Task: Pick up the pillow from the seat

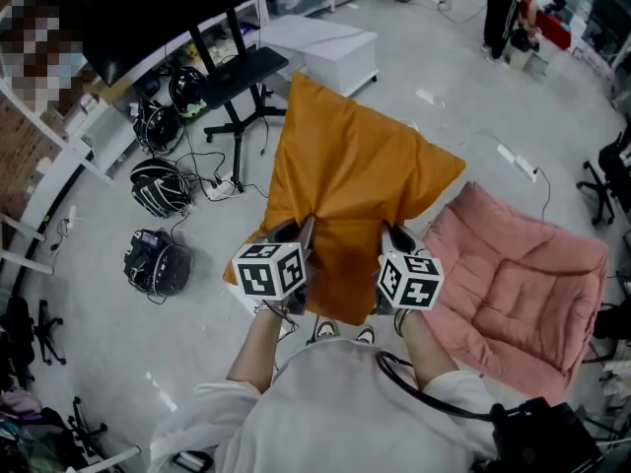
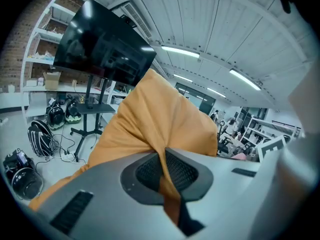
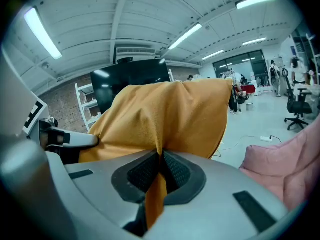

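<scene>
Pillow (image 1: 345, 180) stretches fwd, long axis away from person; left tool (image 1: 299, 230) & right tool (image 1: 392, 235) each clamped on its near edge; seat (image 1: 523, 294) off to right.

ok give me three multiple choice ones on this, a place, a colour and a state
1. In the head view, the pink seat lies where from the pillow?
A. left B. right C. on top of it
2. The pillow is
A. orange B. blue C. green
3. The left tongs and right tongs are
A. open and empty B. shut on a cable C. shut on pillow fabric

Answers: 1 B, the seat sits at the pillow's lower right. 2 A, its cover is orange in every view. 3 C, orange cloth is pinched between each one's jaws.
</scene>
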A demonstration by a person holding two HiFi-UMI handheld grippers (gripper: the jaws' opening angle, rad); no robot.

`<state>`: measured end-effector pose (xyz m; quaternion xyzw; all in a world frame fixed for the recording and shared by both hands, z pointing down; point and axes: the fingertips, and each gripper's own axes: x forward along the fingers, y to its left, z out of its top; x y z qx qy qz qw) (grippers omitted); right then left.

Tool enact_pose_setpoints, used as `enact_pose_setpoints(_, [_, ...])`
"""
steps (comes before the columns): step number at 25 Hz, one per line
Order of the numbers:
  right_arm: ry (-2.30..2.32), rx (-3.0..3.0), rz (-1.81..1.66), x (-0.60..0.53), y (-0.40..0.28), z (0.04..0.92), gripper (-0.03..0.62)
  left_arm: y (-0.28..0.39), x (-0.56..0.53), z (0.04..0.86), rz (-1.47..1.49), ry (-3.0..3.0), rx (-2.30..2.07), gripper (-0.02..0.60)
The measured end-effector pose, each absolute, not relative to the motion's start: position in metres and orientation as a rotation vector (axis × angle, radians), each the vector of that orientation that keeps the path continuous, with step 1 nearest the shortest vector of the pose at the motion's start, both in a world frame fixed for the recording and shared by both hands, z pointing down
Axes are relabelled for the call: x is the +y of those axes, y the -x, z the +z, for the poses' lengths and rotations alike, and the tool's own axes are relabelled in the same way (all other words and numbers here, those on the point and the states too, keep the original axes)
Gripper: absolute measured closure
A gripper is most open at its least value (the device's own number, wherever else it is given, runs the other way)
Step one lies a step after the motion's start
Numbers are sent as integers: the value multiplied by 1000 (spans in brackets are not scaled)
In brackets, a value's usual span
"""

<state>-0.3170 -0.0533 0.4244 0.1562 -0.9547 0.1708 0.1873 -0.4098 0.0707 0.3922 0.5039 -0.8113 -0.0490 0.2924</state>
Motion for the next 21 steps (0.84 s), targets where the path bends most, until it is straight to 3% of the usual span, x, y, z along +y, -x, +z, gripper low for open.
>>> enact_pose_setpoints(21, [-401, -2700, 469, -45, 320, 426, 560, 411, 79, 392, -110, -1324, -2174, 566])
